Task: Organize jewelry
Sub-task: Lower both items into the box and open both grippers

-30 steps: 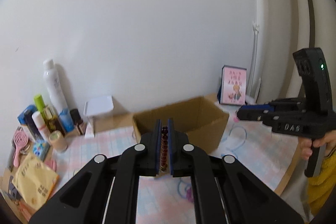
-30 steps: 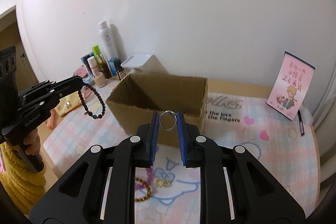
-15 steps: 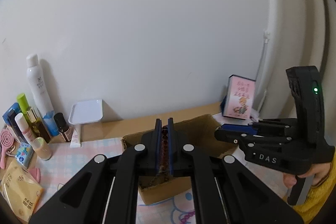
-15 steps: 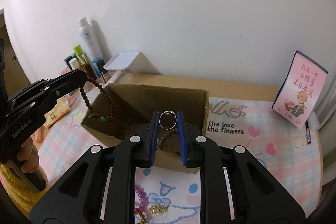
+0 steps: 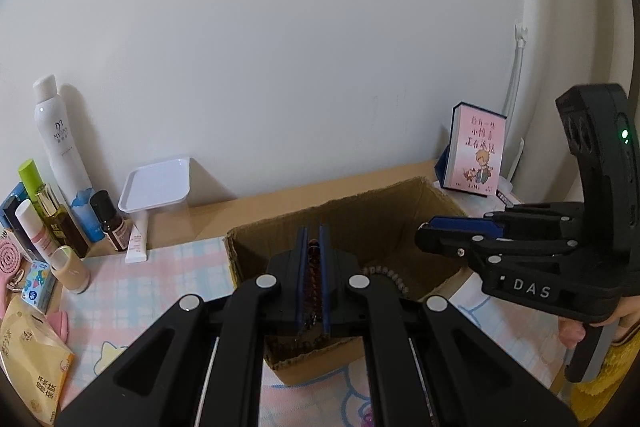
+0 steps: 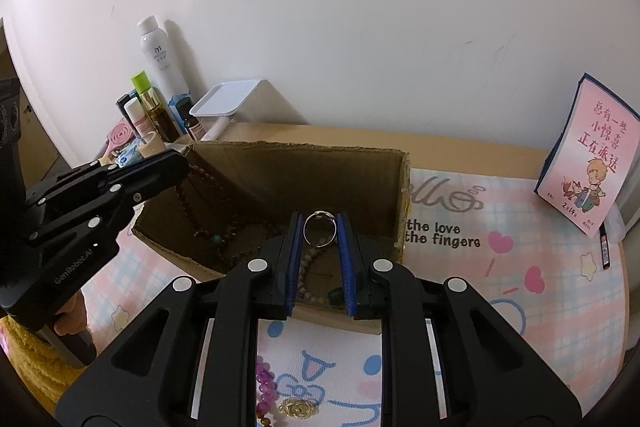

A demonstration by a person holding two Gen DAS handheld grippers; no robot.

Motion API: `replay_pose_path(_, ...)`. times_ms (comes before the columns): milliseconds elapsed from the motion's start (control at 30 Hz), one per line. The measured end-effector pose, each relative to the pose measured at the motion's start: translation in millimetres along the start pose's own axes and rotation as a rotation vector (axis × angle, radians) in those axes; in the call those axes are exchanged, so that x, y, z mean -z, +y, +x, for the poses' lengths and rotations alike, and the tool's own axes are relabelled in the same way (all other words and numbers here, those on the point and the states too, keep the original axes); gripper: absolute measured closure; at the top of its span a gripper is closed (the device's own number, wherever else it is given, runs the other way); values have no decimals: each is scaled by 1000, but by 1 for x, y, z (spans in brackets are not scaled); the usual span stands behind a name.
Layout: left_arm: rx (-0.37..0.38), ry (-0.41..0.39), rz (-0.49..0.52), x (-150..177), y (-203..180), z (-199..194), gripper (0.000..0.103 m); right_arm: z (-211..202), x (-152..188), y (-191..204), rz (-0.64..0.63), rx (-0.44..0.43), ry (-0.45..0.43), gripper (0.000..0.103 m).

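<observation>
Pastel cartoon desk mat [image 6: 500, 267] against white wall [image 6: 360, 27]; cardboard box [image 6: 404, 195] below left gripper [image 5: 313, 275] clamping beaded bracelet [image 5: 312, 267], right gripper [image 6: 320, 239] clamping silver ring [image 6: 319, 229].

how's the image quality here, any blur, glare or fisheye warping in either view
Left wrist view: sharp, even soft light, dark fisheye corners, wall edge bowed; the cardboard box interior is shadowed. Right wrist view: equally sharp, the ring glints slightly, mat text crisp, no glare, edges curved.
</observation>
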State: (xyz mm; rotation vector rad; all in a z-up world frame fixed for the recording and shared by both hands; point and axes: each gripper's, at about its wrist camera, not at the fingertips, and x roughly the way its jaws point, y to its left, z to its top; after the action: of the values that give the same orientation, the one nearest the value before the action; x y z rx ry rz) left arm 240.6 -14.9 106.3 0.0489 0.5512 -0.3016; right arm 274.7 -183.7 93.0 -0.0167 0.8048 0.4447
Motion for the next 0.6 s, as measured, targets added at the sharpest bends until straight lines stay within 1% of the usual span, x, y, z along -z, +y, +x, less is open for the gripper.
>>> replay_pose_path(100, -16, 12, 5, 3, 1, 3, 97, 0, 1, -1, 3, 2, 0, 86)
replay_pose_path(200, -3, 23, -17, 8, 3, 4, 97, 0, 1, -2, 18, -4, -4, 86)
replay_pose_path(267, -12, 25, -16, 11, 4, 4, 97, -2, 2, -3, 18, -8, -6, 86)
replay_pose_path(333, -11, 18, -29, 12, 5, 3, 97, -7, 3, -3, 21, -17, -19, 79)
replay_pose_path(367, 0, 13, -40, 13, 6, 1, 96, -11, 4, -3, 24, -23, -27, 69)
replay_pose_path(400, 3, 9, -45, 12, 6, 0, 91, -14, 4, -2, 24, -27, -36, 64)
replay_pose_path(433, 2, 2, -47, 12, 6, -2, 84, -18, 5, -2, 21, -26, -41, 64)
replay_pose_path(500, -9, -26, -39, 11, 5, -9, 78, -26, 6, 1, 10, -24, -58, 64)
replay_pose_path(600, -21, -71, -13, 11, 0, -24, 76, -42, 8, 7, -5, -32, -76, 64)
